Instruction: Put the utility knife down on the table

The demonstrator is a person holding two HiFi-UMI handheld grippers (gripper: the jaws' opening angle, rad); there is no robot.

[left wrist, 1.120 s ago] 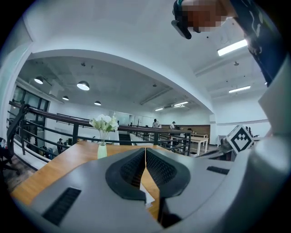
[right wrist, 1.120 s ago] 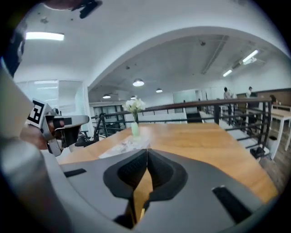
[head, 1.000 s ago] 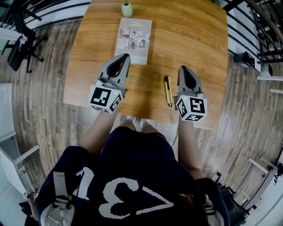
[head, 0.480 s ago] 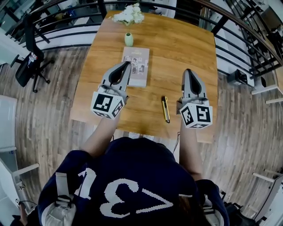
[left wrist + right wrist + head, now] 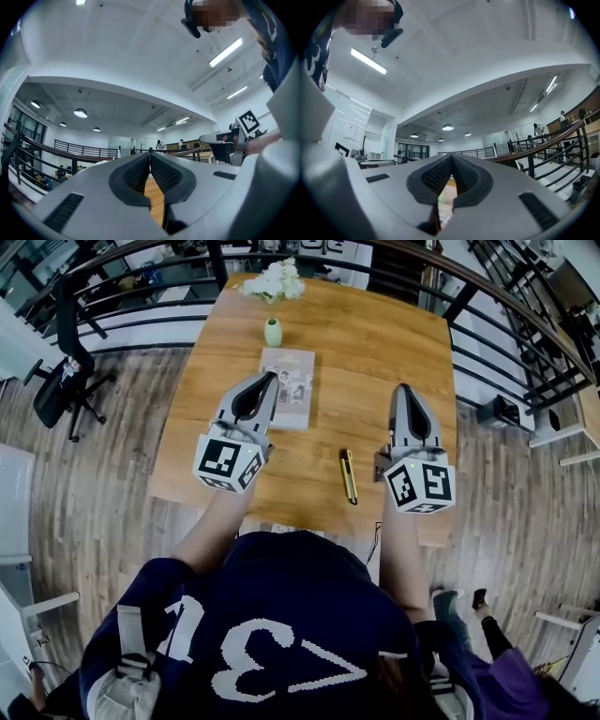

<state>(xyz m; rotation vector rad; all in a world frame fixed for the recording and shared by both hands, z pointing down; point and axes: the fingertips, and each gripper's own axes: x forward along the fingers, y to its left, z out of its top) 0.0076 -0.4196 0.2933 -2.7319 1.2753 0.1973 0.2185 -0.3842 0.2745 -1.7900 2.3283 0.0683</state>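
Note:
The yellow and black utility knife (image 5: 349, 475) lies flat on the wooden table (image 5: 375, 352), near its front edge, between the two grippers. Nothing touches it. My right gripper (image 5: 407, 390) is held in the air to the right of the knife, jaws shut and empty. My left gripper (image 5: 266, 380) hovers to the knife's left, over the near corner of a booklet (image 5: 290, 383), jaws shut with nothing in them. Both gripper views point out over the room; the left gripper (image 5: 150, 155) and the right gripper (image 5: 451, 157) show their pads together at the tips.
A small green vase (image 5: 273, 332) with white flowers (image 5: 272, 280) stands at the table's far end, beyond the booklet. A black railing (image 5: 487, 296) curves behind and to the right of the table. An office chair (image 5: 64, 371) stands on the wooden floor at left.
Both grippers have risen off the table and now sit higher and level. The knife stays where it lay. The head view has pulled back, showing more of the table's far end.

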